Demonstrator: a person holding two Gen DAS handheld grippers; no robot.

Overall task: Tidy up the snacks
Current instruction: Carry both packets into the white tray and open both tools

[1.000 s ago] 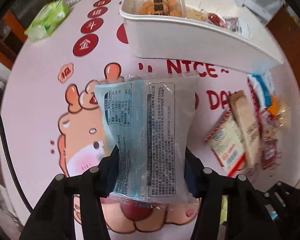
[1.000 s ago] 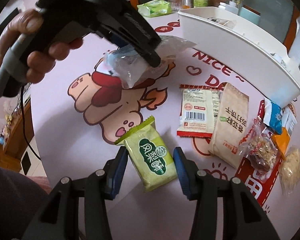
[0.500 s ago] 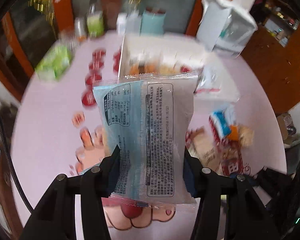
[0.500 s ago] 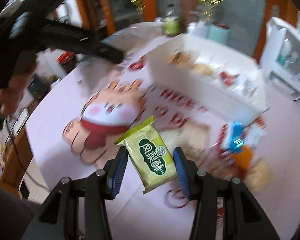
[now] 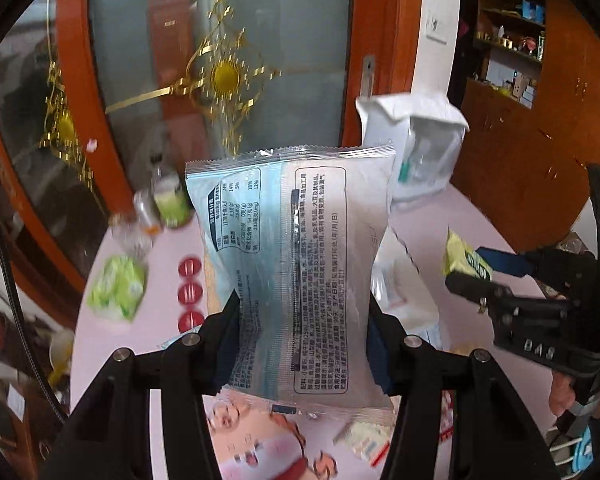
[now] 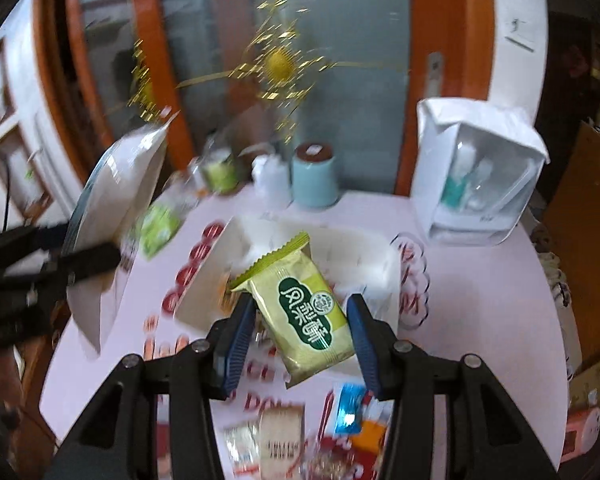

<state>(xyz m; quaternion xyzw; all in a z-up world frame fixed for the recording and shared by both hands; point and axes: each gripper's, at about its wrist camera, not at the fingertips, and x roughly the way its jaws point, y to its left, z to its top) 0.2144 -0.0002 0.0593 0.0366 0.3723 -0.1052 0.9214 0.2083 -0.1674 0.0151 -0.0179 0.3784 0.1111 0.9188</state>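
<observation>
The left gripper point(image 5: 302, 344) is clamped on a pale blue packet point(image 5: 296, 264), its fingers pinching the packet's waist so the wrapper bulges above and below; the packet stands upright, printed back toward the camera, lifted clear of the pink table point(image 5: 164, 256); in the right wrist view the same packet point(image 6: 116, 208) shows at the left edge, white face turned out, carried by the black left gripper point(image 6: 80, 268).

The right gripper point(image 6: 302, 340) holds a green pack point(image 6: 304, 312) between its blue pads point(image 6: 236, 344); the pack is tilted, its crimped top edge toward the upper left, and it hangs in the air in front of the white bin point(image 6: 380, 264); the left wrist view catches this gripper point(image 5: 484, 272) from the side at the right edge, the green pack point(image 5: 464, 260) sticking out of its tip, part of a hand point(image 5: 564, 396) on the handle below.

The bin sits on the table with some wrapped snacks inside, blurred; nearer the camera, loose snacks point(image 6: 300, 440) lie on the table, among them a blue sachet point(image 6: 350, 408) and an orange one point(image 6: 370, 436); a green wipes pack point(image 5: 118, 288) lies at the table's left; a teal canister point(image 6: 314, 176) and a white box point(image 6: 476, 180) stand at the far edge, before a glass door with gold ornament point(image 5: 224, 76).
</observation>
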